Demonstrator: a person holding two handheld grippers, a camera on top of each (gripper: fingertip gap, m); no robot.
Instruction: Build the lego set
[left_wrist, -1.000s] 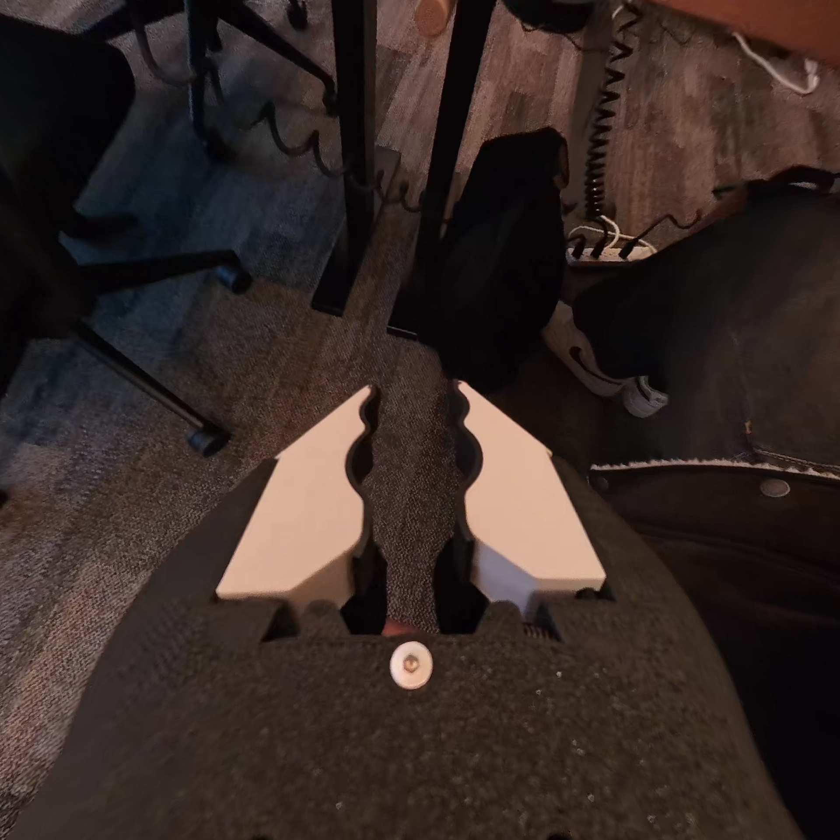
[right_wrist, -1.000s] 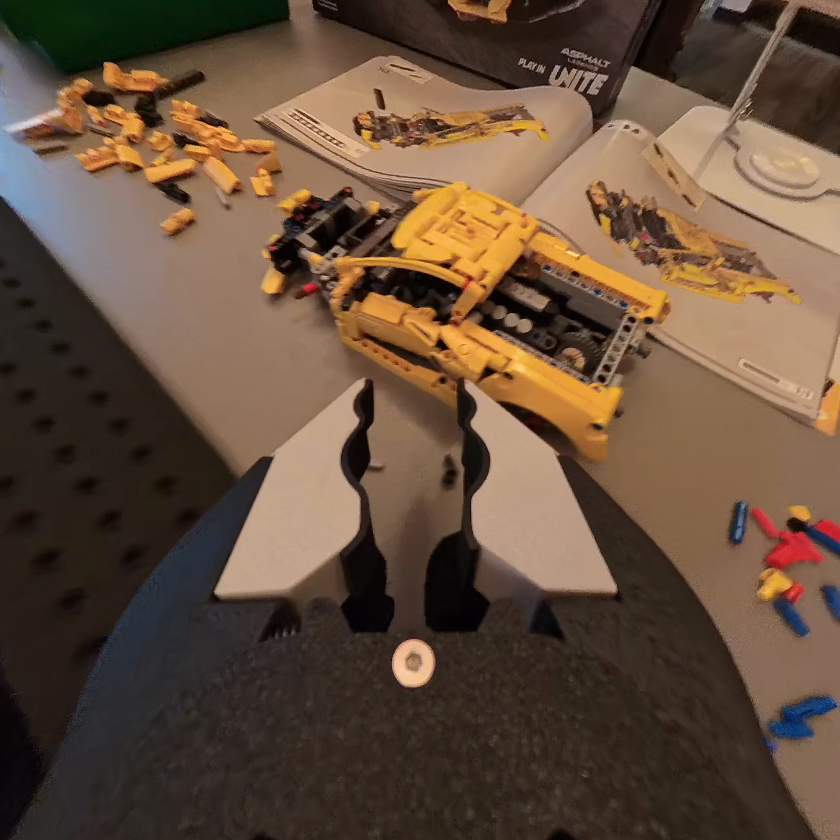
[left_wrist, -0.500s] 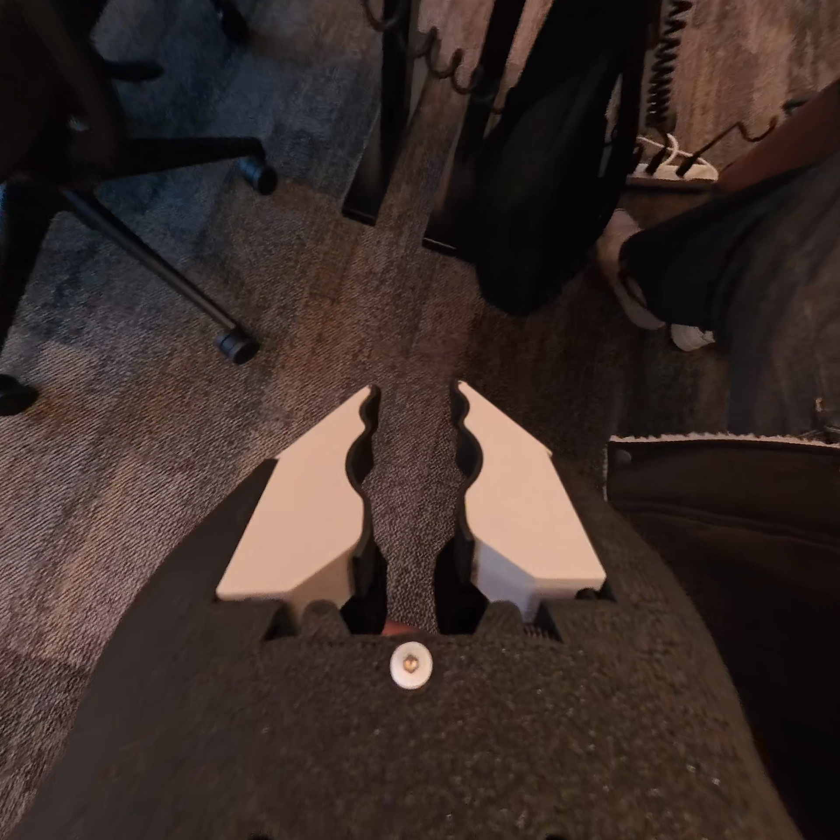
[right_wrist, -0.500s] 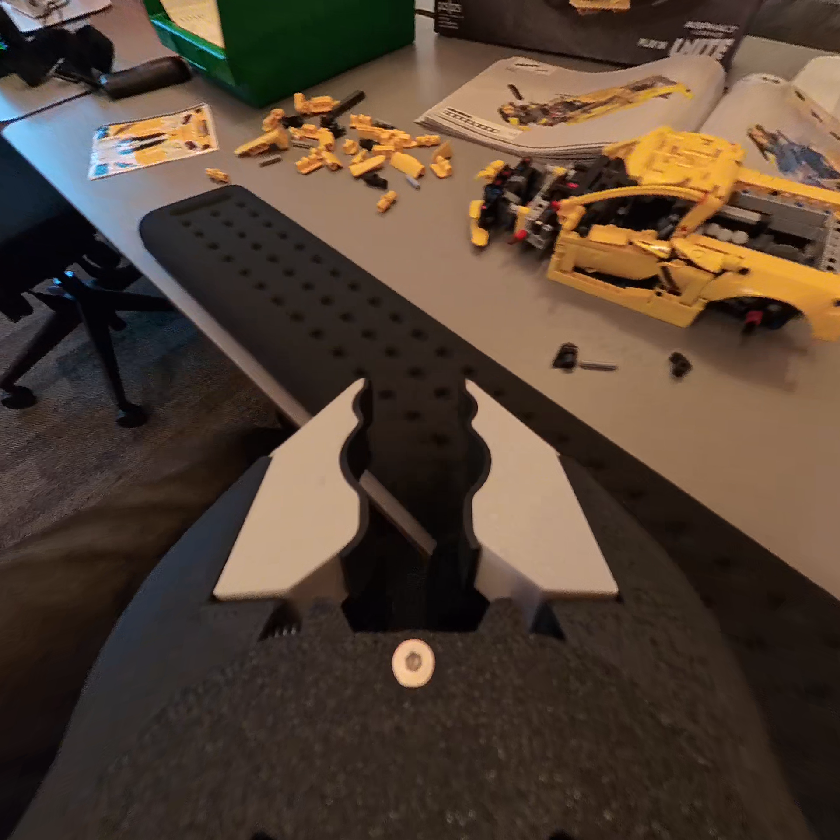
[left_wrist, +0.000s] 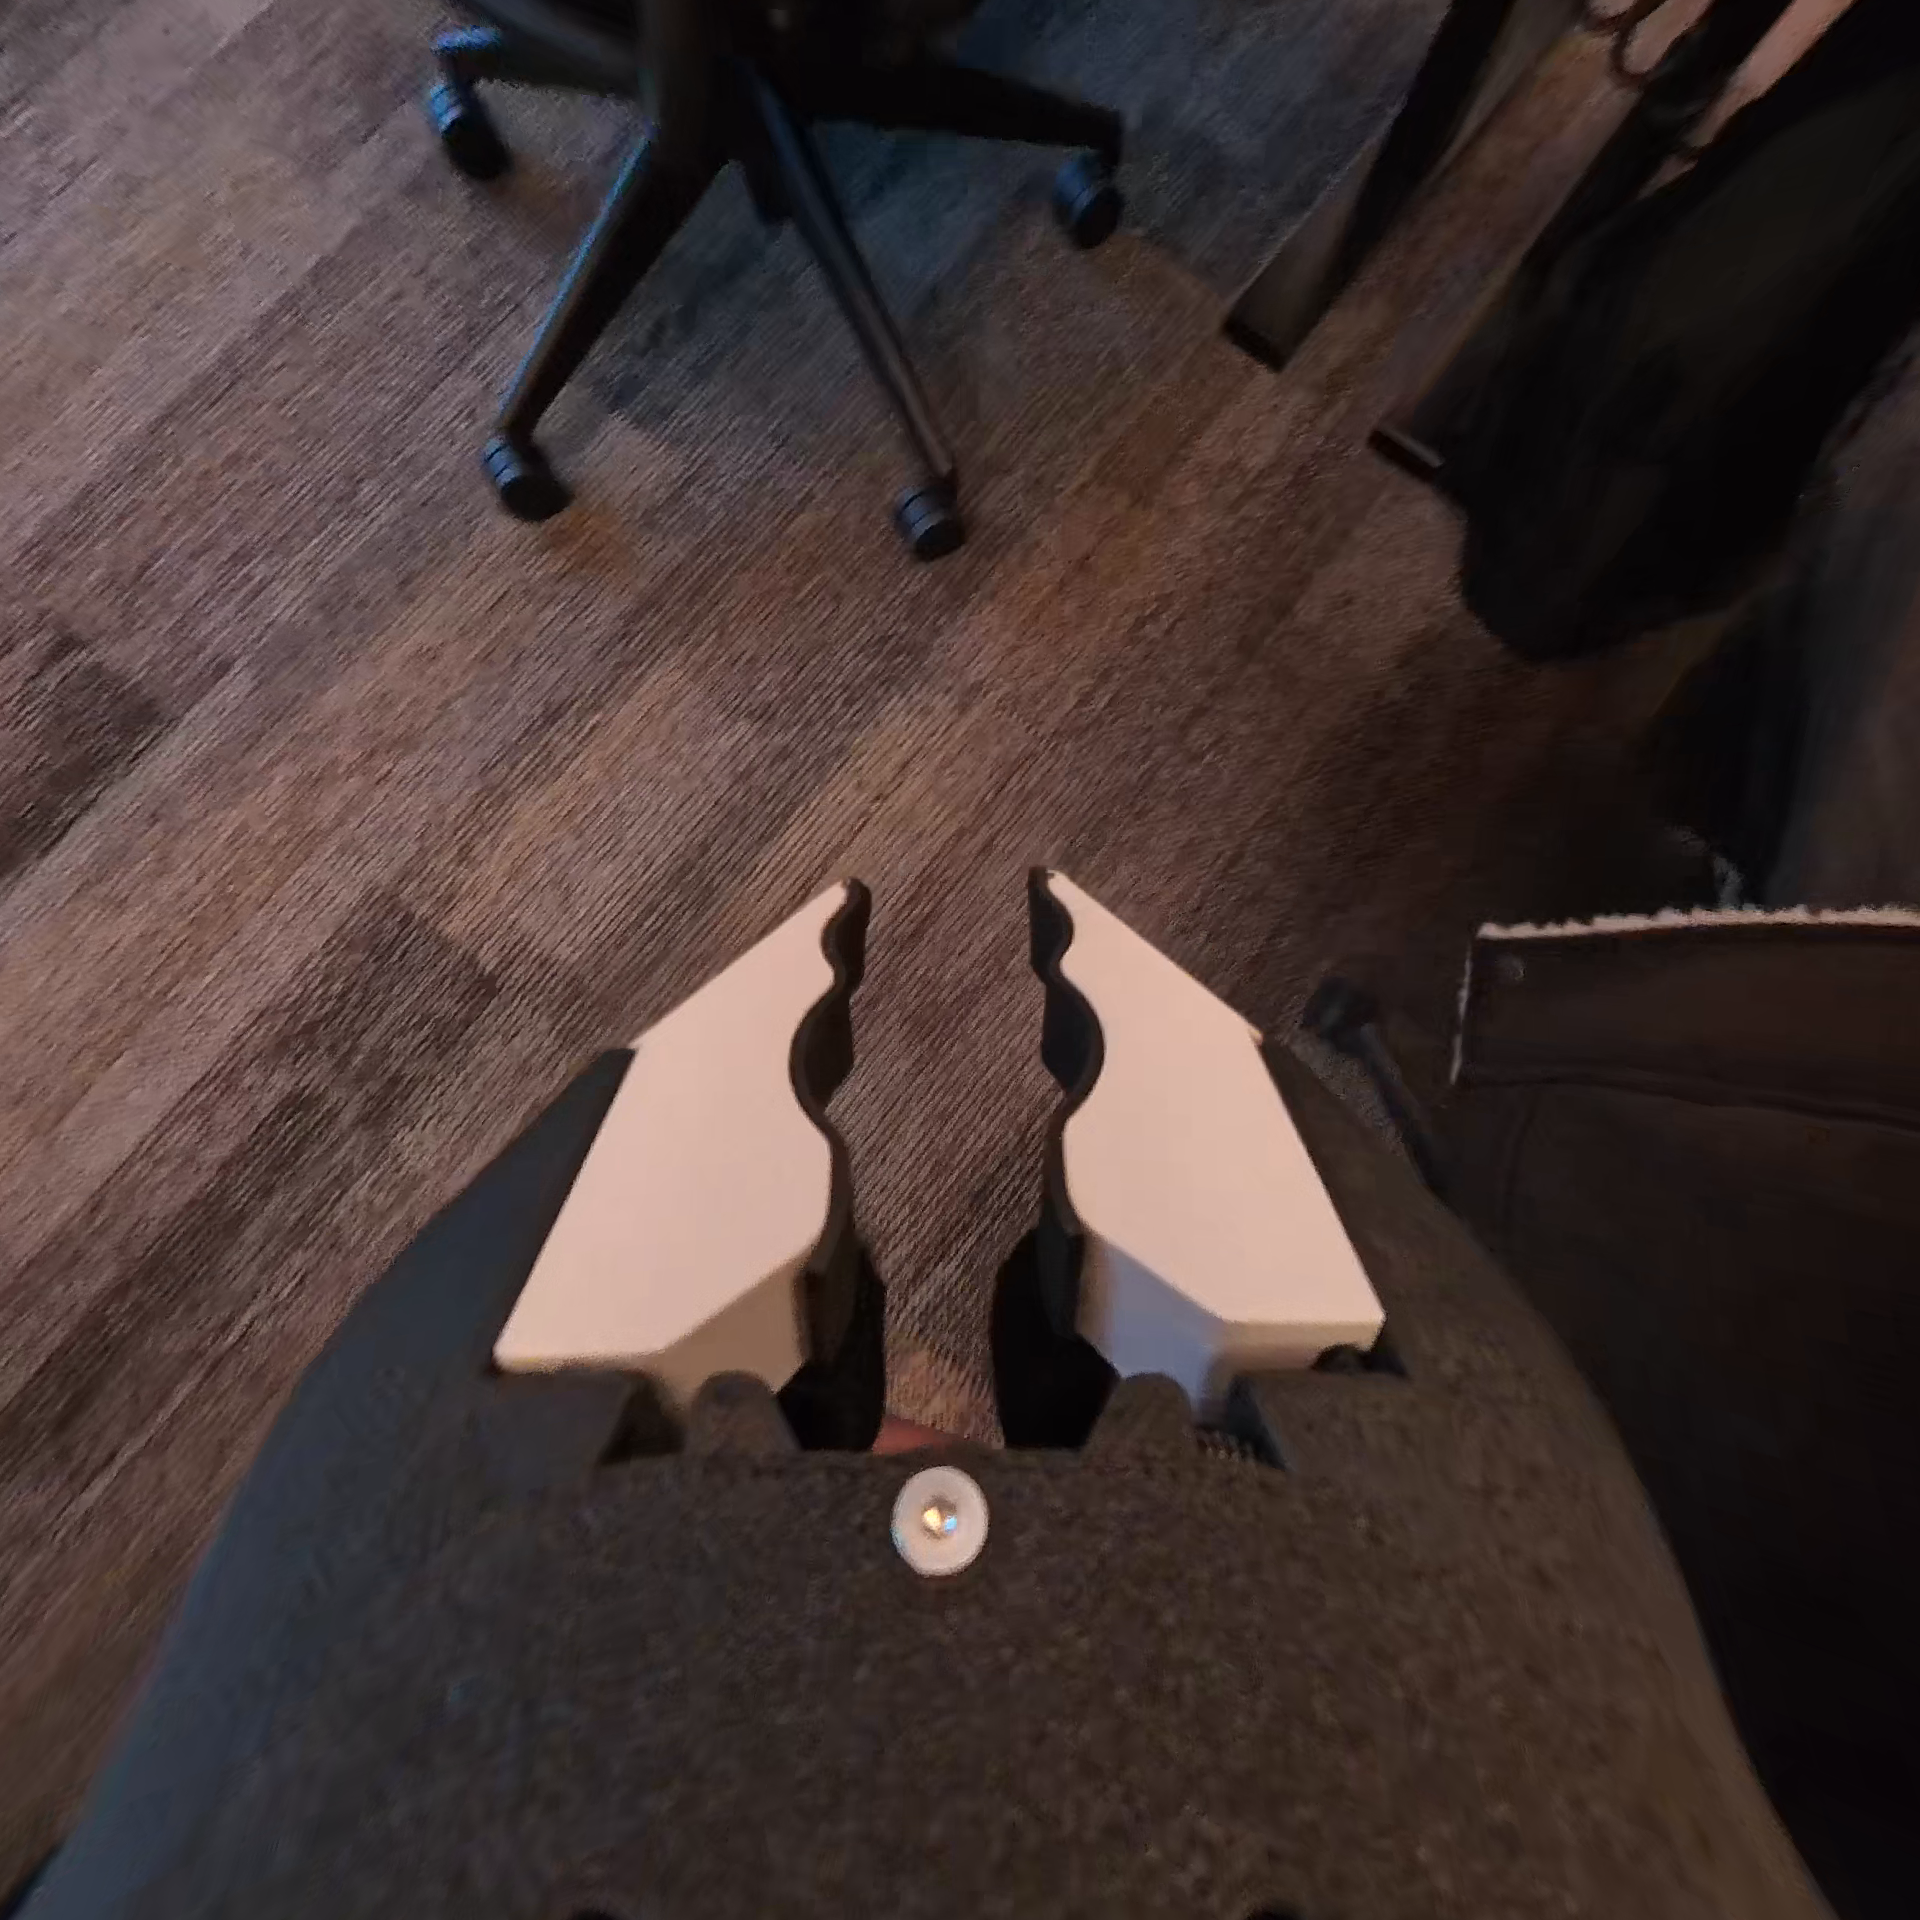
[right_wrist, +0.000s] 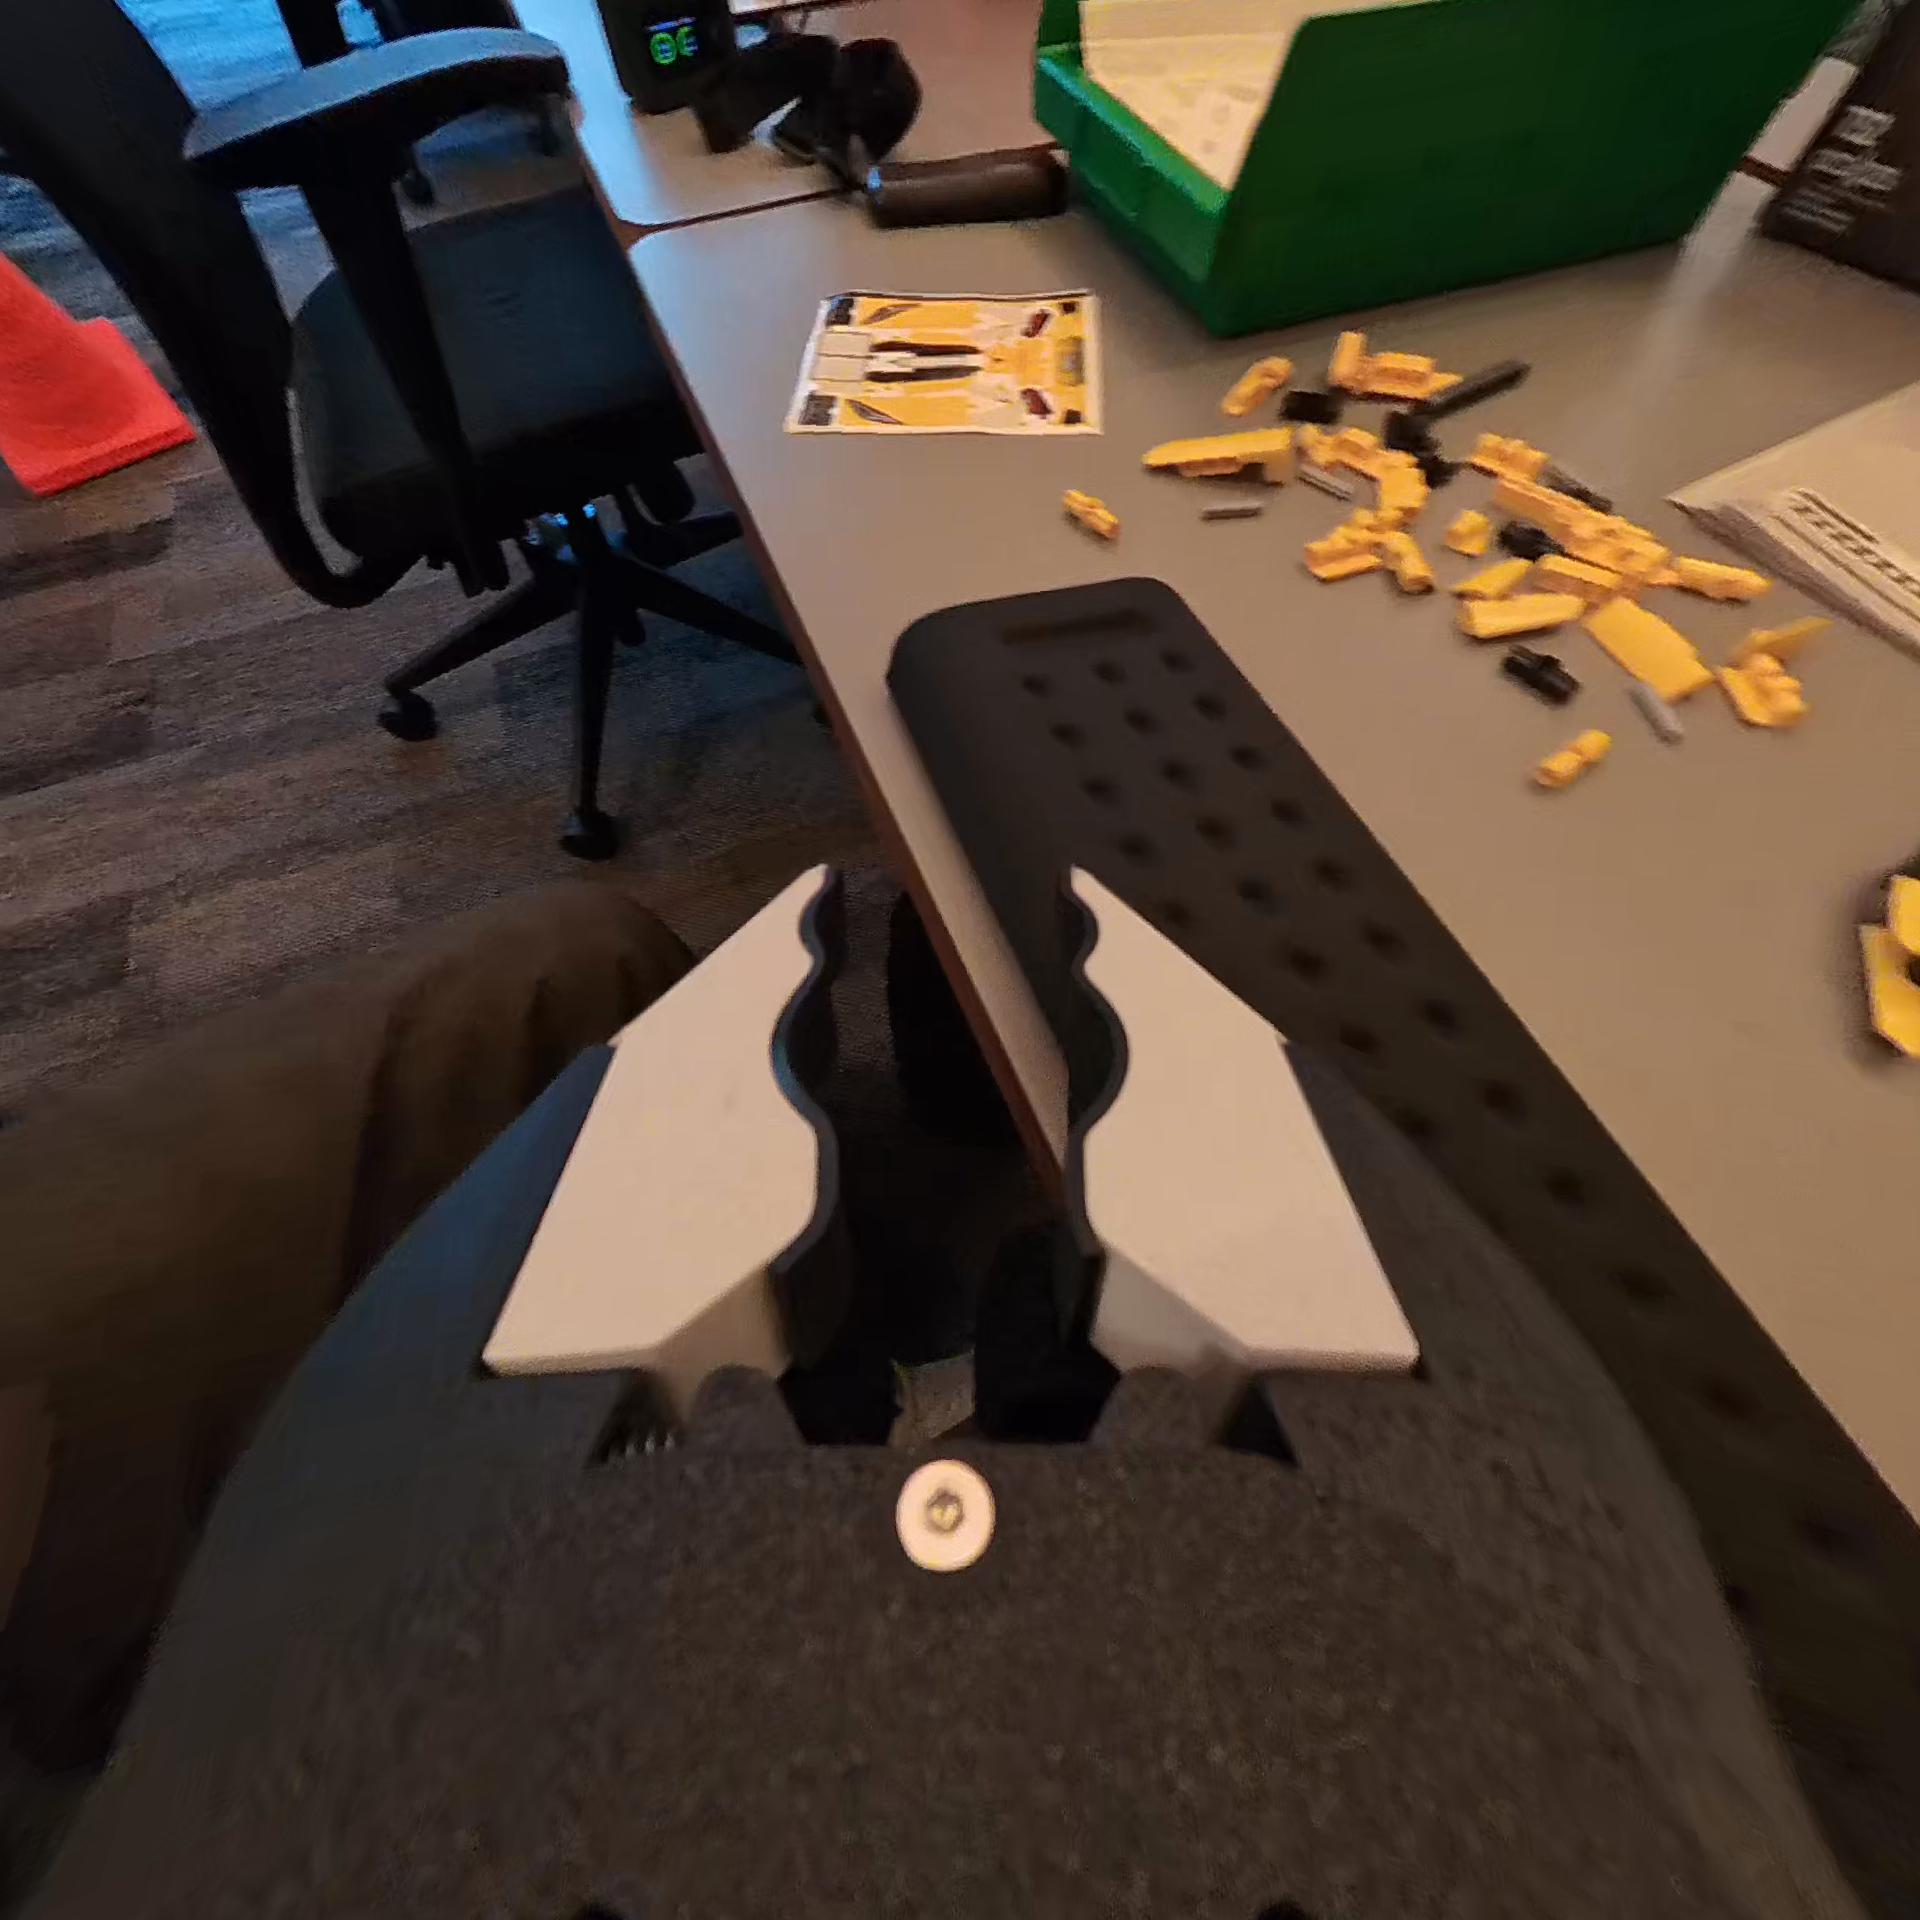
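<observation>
Beyond the table's near edge, the right gripper (right_wrist: 948, 894) hangs with its pale wedge fingers parted and empty. Up and right of it, past a black perforated pad (right_wrist: 1226, 790), loose yellow and black plastic lego pieces (right_wrist: 1496, 530) lie scattered on the smooth grey table (right_wrist: 935, 520). The left gripper (left_wrist: 943, 894), likewise parted and empty, points down at ribbed grey-brown carpet (left_wrist: 416, 727).

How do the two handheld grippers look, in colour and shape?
The left gripper and the right gripper look alike: a black, grainy-textured body with one round silver screw in the middle, and two pale, wedge-shaped fingers whose inner edges carry black, wavy pads. No cables or sleeves show.
</observation>
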